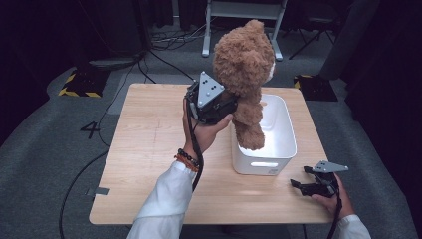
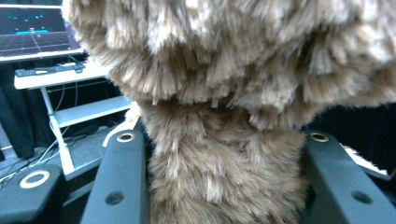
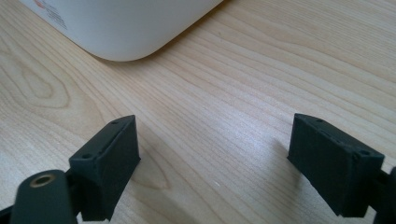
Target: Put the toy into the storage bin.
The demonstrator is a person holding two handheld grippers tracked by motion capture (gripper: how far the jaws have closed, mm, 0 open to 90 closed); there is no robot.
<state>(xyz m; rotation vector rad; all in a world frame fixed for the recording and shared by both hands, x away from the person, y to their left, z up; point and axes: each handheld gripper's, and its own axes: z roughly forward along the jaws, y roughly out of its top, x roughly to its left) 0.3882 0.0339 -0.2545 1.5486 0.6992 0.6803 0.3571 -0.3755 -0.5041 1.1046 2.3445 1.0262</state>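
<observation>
Jaws clamp teddy bear (image 2: pixel 224 177); face hidden.

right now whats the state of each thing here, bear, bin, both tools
brown plush teddy bear: upright, lifted, legs hanging into the bin
white plastic bin: upright on the table, open-topped
left tool: shut on the bear's body
right tool: open, nothing between its jaws, low over the table
light wooden table: bears the bin
</observation>
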